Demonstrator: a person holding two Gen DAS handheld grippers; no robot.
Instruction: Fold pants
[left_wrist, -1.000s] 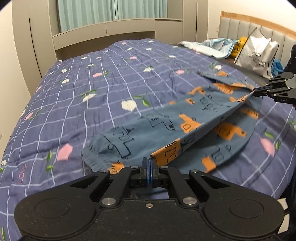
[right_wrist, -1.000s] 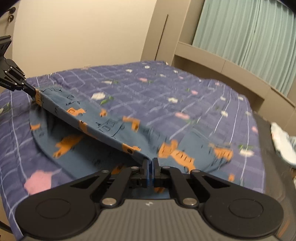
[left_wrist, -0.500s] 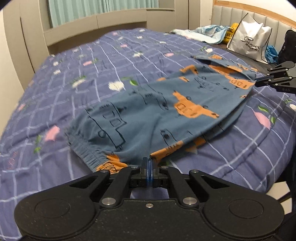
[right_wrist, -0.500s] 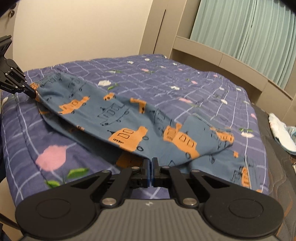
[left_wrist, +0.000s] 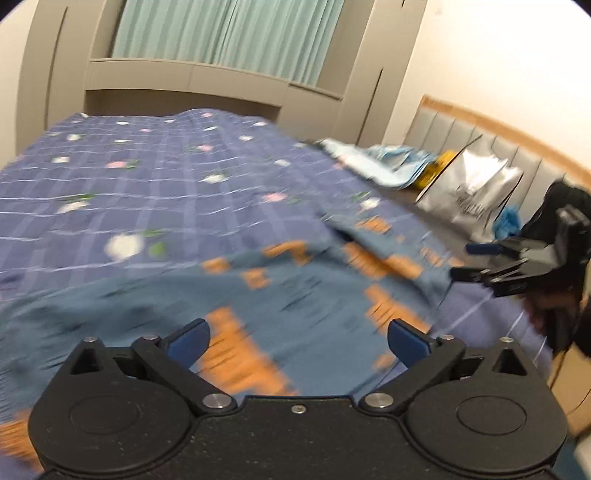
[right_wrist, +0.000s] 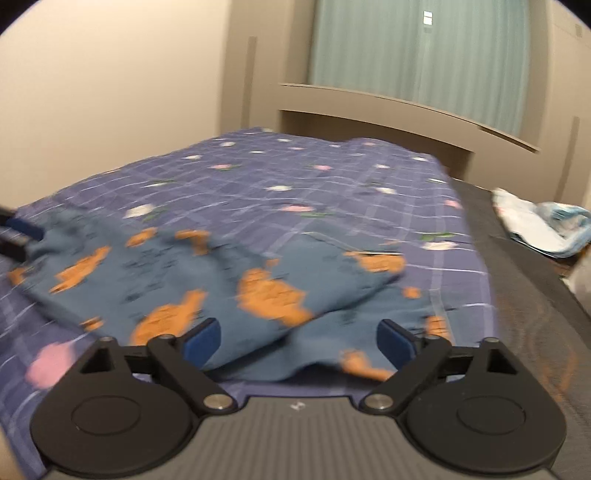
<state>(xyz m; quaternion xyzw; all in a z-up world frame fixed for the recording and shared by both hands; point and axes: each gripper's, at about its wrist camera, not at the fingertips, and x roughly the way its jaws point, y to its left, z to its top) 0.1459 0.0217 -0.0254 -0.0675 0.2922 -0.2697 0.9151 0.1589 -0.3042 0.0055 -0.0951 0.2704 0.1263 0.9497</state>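
Observation:
The blue-grey pants (left_wrist: 295, 295) with orange prints lie folded over on the bed, blurred by motion. My left gripper (left_wrist: 297, 339) hangs just over their near edge, its jaws opening wide; cloth shows below the gap, but the blue pads (left_wrist: 192, 338) do not press on it. My right gripper (right_wrist: 299, 338) stands the same way at the other end of the pants (right_wrist: 221, 280), jaws opening with nothing pinched. It also shows at the right in the left wrist view, the right gripper (left_wrist: 466, 261), parted beside the pants' corner. The left gripper (right_wrist: 18, 232) peeks in at the left edge.
The purple checked bedspread (left_wrist: 147, 184) covers the bed. Near the padded headboard (left_wrist: 480, 136) lie a white bag (left_wrist: 472, 199), light blue clothes (left_wrist: 384, 162) and a black thing (left_wrist: 569, 206). A beige wardrobe and green curtain stand behind the bed.
Both grippers were shut on the pants' edge, holding it up. They have let go and opened wide, and the pants now lie on the bed. Both hands moved.

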